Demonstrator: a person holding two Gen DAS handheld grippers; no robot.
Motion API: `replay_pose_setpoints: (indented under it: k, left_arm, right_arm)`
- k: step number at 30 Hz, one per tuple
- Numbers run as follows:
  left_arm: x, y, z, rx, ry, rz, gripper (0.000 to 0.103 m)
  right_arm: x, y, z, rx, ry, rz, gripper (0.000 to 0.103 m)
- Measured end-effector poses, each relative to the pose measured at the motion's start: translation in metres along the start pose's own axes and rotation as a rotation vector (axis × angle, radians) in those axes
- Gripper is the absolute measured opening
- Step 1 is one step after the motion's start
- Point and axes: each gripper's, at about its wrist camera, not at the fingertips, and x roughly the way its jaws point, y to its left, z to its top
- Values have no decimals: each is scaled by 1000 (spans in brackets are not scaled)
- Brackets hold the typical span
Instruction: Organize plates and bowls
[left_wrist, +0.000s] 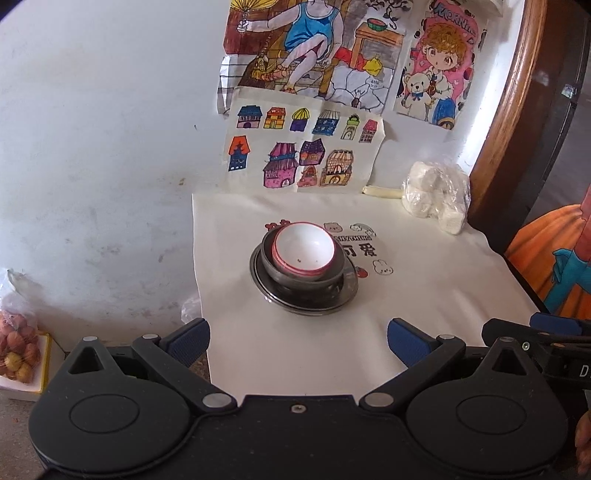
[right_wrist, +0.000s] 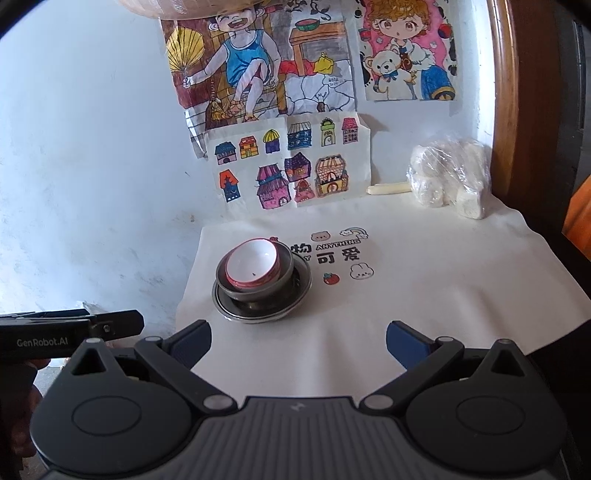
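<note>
Left wrist view shows the white ceramic bowl with a pink rim (left_wrist: 305, 249) nested, slightly tilted, in a dark grey metal bowl (left_wrist: 303, 275), which sits on a shallow round metal plate (left_wrist: 306, 297) on the cream printed cloth (left_wrist: 424, 295) covering the desk. Because the white bowl leans, a careless nudge could probably tip it or slide the whole stack. Both the left tongs (left_wrist: 298, 341) and right tongs (right_wrist: 298, 341) gape wide, holding nothing, hovering well short of the stack.

white bowl (left_wrist: 306, 246), pink rim | nested tilted in grey bowl (left_wrist: 295, 281) | on steel plate (left_wrist: 347, 291)
</note>
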Motion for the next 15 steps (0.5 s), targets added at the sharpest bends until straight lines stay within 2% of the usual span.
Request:
replay_pose_setpoints:
  k: [5,15]
  left_arm:
    - [-5,1,-3,10,-19,6,102]
    - [-3,6,-9,-27,13,-24,102]
  right_arm:
    - [-4,3,-6,1,6,-13,103]
    - [-6,6,-9,-25,6,-14,103]
